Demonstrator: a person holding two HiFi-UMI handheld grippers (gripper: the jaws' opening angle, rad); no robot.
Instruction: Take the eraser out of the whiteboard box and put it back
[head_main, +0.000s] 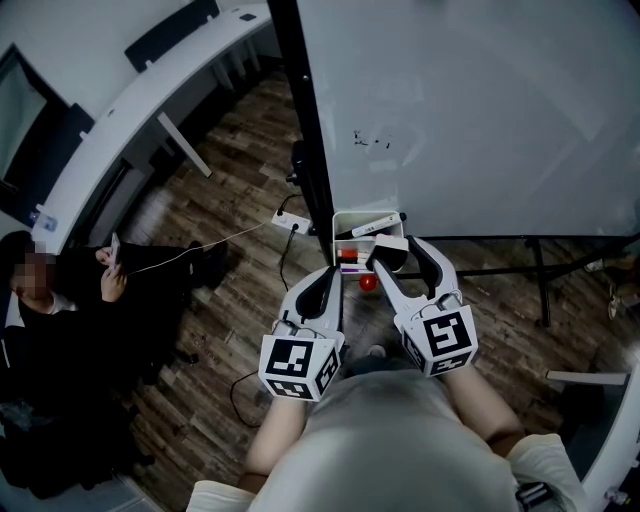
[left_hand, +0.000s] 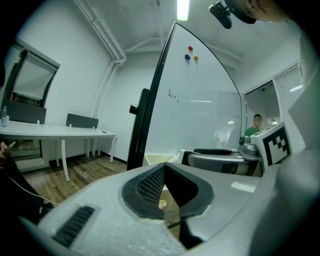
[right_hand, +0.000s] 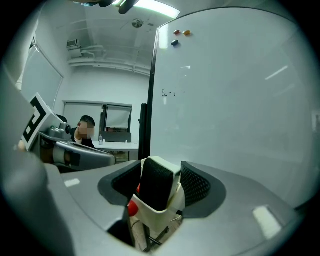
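Observation:
The eraser (right_hand: 157, 185), black felt with a white back, stands upright in the white whiteboard box (right_hand: 160, 217). My right gripper (right_hand: 159, 172) is open around it, and a narrow gap shows at the right pad. The head view shows the same right gripper (head_main: 395, 252) over the box (head_main: 345, 222), with the eraser (head_main: 388, 245) between its fingers. A marker (head_main: 378, 222) lies across the box. My left gripper (head_main: 330, 275) hangs shut and empty just left of the box. In the left gripper view its jaws (left_hand: 164, 167) meet at the tips.
The whiteboard (head_main: 470, 110) stands ahead on a dark frame, the box hanging at its lower left corner. A red ball-like thing (head_main: 368, 283) sits under the box. A person (head_main: 60, 330) sits at the left by a white desk (head_main: 130, 100). A power strip (head_main: 292, 220) lies on the wood floor.

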